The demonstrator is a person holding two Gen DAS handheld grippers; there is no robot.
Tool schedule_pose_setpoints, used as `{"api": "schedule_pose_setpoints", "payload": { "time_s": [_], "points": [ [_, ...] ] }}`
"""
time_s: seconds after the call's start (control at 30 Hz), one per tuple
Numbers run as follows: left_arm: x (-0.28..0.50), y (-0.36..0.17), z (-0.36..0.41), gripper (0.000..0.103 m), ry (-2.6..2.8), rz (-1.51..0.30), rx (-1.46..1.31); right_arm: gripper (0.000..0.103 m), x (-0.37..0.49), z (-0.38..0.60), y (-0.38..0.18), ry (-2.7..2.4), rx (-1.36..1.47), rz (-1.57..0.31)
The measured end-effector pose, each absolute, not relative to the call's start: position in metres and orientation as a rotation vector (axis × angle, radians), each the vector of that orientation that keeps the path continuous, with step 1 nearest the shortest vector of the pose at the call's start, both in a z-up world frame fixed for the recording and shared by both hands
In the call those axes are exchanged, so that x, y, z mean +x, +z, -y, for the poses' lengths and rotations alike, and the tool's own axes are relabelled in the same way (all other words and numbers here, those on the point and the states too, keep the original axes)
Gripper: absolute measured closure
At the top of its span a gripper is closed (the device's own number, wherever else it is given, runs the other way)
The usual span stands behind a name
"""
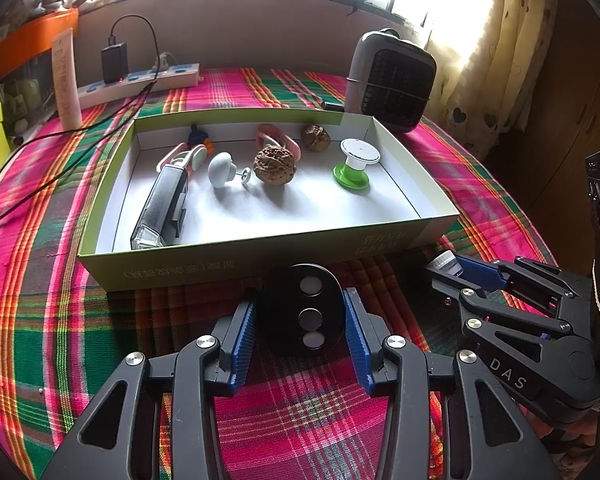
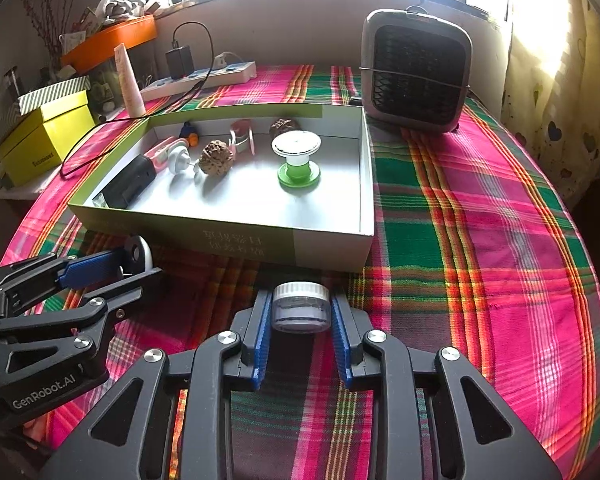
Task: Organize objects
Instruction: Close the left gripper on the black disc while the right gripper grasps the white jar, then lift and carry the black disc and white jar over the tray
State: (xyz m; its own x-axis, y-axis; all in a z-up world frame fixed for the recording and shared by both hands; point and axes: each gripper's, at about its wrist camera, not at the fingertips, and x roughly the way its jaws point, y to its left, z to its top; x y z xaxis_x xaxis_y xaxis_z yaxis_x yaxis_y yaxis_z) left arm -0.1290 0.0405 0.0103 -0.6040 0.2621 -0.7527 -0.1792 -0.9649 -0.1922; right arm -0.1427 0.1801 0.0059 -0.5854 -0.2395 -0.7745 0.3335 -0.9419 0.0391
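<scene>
Two hand-held grippers sit low over the plaid tabletop (image 2: pixel 480 216), each with something between its blue pads. The left hand-held gripper (image 1: pixel 300 320) is closed partway around a black oval remote (image 1: pixel 302 309) with three round buttons, both pads pressed against its sides. The right hand-held gripper (image 2: pixel 300 316) is closed on a small clear jar (image 2: pixel 300 307) with a white ribbed lid, pads touching it on either side; from the left wrist view that jar (image 1: pixel 446 263) shows at the right gripper's tips, off to the left gripper's right. Just ahead of both grippers lies a shallow green-and-white box (image 1: pixel 260 250), its near wall close beyond the remote and jar. Inside it, ahead and to the left of the left gripper, lies a black bike light (image 1: pixel 162 204); further in sit a white knob-shaped piece (image 1: pixel 220 170), a large walnut (image 1: pixel 275 164), a smaller walnut (image 1: pixel 315 137) against the far wall, pink clips (image 1: pixel 278 140) and a green-and-white spool (image 1: pixel 354 164) toward the right. Beyond the box, far ahead to the right, stands a grey fan heater (image 2: pixel 416 72); far ahead to the left, a white power strip (image 1: pixel 140 80) with a black charger (image 1: pixel 114 62) plugged in.
</scene>
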Motion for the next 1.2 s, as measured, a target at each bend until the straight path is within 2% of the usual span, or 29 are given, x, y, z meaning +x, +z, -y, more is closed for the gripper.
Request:
{"api": "schedule_pose_setpoints", "payload": {
  "time_s": [0.8,1.2],
  "points": [
    [-0.122,0.039,-0.033,0.063,2.689,0.118,-1.155,0.075,-0.142,-0.176,0.034,-2.535,1.1,-0.13],
    [-0.145,0.054,-0.019,0.063,2.732,0.125,-1.121,0.075,-0.164,-0.162,0.044,-2.507,1.063,-0.119]
  ]
}}
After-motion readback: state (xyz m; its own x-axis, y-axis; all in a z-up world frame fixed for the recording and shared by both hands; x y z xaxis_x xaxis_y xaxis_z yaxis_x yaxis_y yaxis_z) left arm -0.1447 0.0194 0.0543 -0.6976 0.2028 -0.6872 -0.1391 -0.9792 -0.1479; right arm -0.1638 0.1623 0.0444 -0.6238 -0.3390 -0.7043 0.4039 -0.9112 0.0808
